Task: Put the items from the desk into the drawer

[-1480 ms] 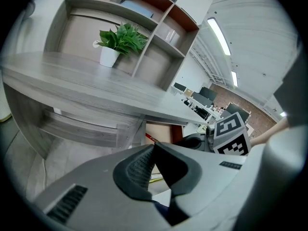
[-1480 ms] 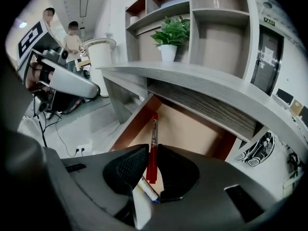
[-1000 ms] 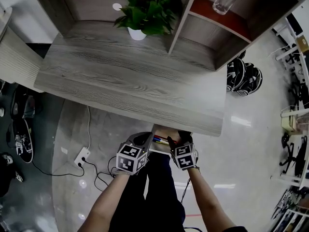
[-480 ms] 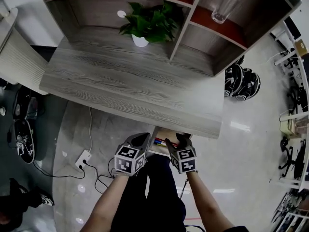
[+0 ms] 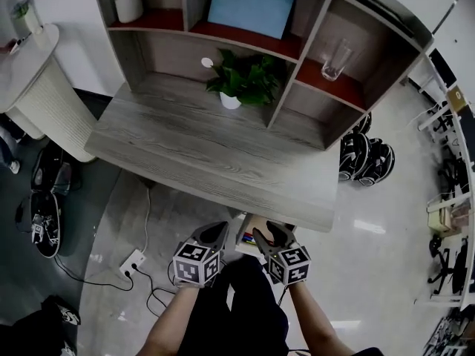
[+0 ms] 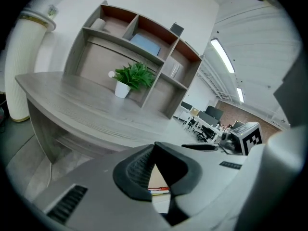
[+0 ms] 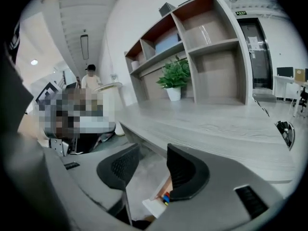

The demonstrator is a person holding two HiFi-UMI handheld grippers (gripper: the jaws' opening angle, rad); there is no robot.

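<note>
Standing at the front edge of the grey wood-grain bench [image 5: 208,147], a person holds both tools low, just below that edge.

Left tongs [image 6: 154,153]: narrow, the ribbed black pads [image 6: 134,170] meeting at their tips, nothing held between them. They sit just below the bench front, left of the drawer.

Right tongs [image 7: 150,165]: wide, with a clear gap between the pads and nothing in it. They sit just below the bench front, right of the left tool.

A shallow light-wood drawer [image 5: 254,225] stands pulled out from under the bench front, between and just ahead of the two tools. A bundle of coloured pens [image 5: 247,238] lies inside it, also seen through each tool's gap. Any other contents cannot be made out.

The bench top is bare apart from a green leafy plant in a small white pot [image 5: 247,80] at its rear, against the shelf unit. Above the bench rear, the shelves carry a clear glass tumbler [image 5: 335,58], a blue flat panel [image 5: 249,7] and a white cylinder [image 5: 128,6].
</note>
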